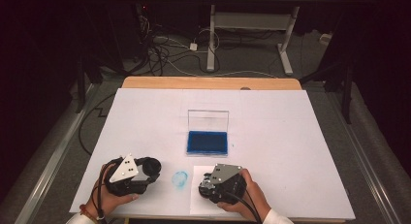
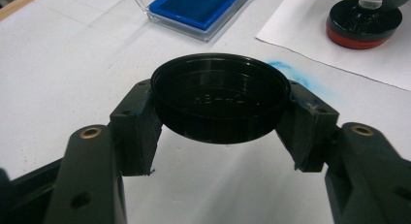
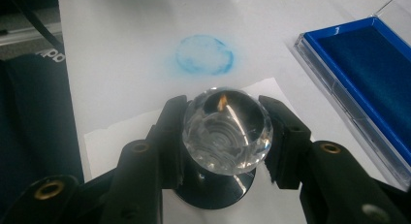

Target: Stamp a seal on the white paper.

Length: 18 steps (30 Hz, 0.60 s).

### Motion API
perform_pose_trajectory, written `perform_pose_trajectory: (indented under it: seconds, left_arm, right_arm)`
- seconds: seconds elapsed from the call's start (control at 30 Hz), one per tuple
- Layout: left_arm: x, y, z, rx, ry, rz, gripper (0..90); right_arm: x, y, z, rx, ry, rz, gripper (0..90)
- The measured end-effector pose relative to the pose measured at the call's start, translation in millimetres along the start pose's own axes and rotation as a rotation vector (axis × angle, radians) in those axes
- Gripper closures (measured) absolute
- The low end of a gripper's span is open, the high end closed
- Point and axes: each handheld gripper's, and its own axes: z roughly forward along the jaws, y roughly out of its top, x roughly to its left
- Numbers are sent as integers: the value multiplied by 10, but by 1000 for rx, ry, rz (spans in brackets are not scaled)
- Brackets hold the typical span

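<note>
From the high view I see my left gripper (image 1: 145, 171) near the front left of the white table (image 1: 291, 136), clamped on a black round lid (image 1: 151, 166). My right gripper (image 1: 209, 185) sits over a white paper sheet (image 1: 196, 204) at the front edge, holding the stamp (image 1: 207, 184). Between them lies a blue smudge (image 1: 180, 179). The open ink pad case (image 1: 207, 141) stands mid-table, well apart from both grippers, with wide free surface to its left, right and behind. The sheet nearly meets the table's near edge.

In the left gripper view the jaws press both sides of the lid (image 2: 220, 95), held above the table. Raised lettering shows inside it, too faint for me to read. The blue ink pad (image 2: 198, 8) lies ahead, the stamp's black and red base (image 2: 363, 23) at upper right on the paper (image 2: 315, 35).

In the right gripper view the jaws close on the stamp's clear faceted knob (image 3: 225, 132), its base resting on the paper (image 3: 106, 141), I think. The smudge (image 3: 203, 55) lies just beyond, the ink pad (image 3: 368, 73) to the right.
</note>
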Motion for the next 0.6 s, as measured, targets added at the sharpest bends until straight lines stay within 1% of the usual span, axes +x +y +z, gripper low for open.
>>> perform_pose_trajectory:
  seconds: [0.03, 0.1, 0.17, 0.3, 0.37, 0.4, 0.47, 0.53, 0.6]
  left_arm:
    - [0, 0, 0, -1, 1, 0, 365]
    - [1, -2, 1, 2, 0, 0, 365]
    - [3, -4, 2, 2, -1, 0, 365]
    - [-2, -1, -1, 1, 0, 2, 365]
    - [-2, -3, -1, 1, 1, 3, 365]
    - [0, -3, -1, 2, 1, 2, 365]
    - [-1, -1, 0, 5, 1, 3, 365]
    - [-5, 2, 1, 3, 1, 5, 365]
    - [-5, 1, 0, 3, 0, 5, 365]
  right_arm:
    - [-10, -5, -3, -7, 4, 10, 571]
    - [-11, -5, -16, -23, 0, 13, 571]
    - [-11, 12, -39, -38, 11, 16, 570]
    - [-48, 40, -102, -72, -1, 31, 570]
    - [-63, 49, -135, -84, 10, 36, 570]
    - [-60, 51, -141, -81, 1, 34, 570]
    - [-51, 46, -121, -61, -3, 26, 570]
    - [-39, 42, -95, -43, -17, 15, 570]
    - [-41, 34, -77, -38, -12, 22, 570]
